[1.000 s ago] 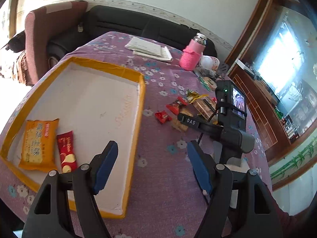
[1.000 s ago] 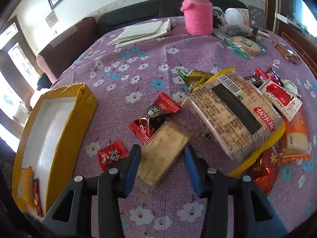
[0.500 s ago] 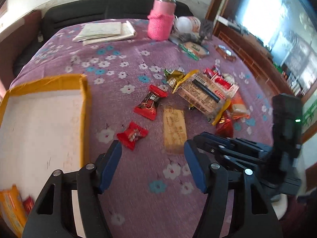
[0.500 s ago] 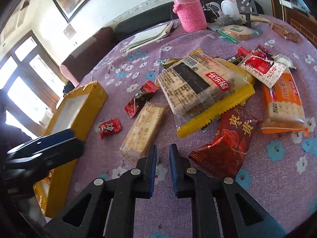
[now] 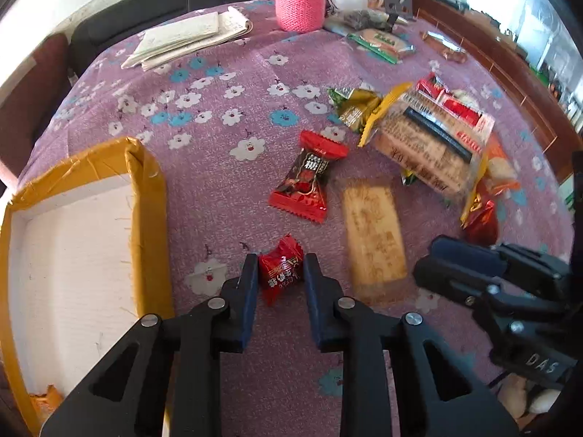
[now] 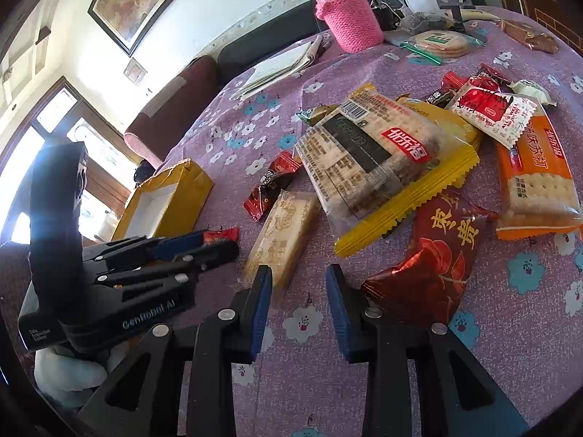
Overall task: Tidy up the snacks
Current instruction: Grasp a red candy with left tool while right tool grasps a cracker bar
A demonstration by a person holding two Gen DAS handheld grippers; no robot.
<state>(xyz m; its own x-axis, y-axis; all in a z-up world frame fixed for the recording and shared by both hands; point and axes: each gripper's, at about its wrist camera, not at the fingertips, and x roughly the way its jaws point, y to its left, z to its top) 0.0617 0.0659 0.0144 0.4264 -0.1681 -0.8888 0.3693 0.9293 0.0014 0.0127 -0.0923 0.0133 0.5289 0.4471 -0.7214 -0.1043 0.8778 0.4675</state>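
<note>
My left gripper (image 5: 278, 266) is shut on a small red candy (image 5: 281, 273) that lies on the purple flowered tablecloth; from the right wrist view the gripper (image 6: 218, 242) shows the candy (image 6: 220, 235) at its tip. The yellow-rimmed box (image 5: 145, 189) sits just left of it. My right gripper (image 6: 298, 280) hovers low over bare cloth, its jaws opening with nothing between them. A tan biscuit pack (image 6: 284, 233) lies just beyond its left finger, and a red foil packet (image 6: 437, 255) lies to its right. In the left wrist view the right gripper (image 5: 455, 262) sits beside that biscuit pack (image 5: 375, 233).
A red-black candy (image 5: 306, 182), a large yellow-edged cracker pack (image 6: 371, 156) and an orange cracker pack (image 6: 535, 174) lie heaped mid-table. A pink knitted bottle (image 5: 300, 3) and folded papers (image 5: 189, 36) stand at the far side. An orange packet corner shows inside the box.
My left gripper swung from over the box to the small red candy, came down and closed on it. The right gripper shut, shifted off the biscuit pack, then parted again.
</note>
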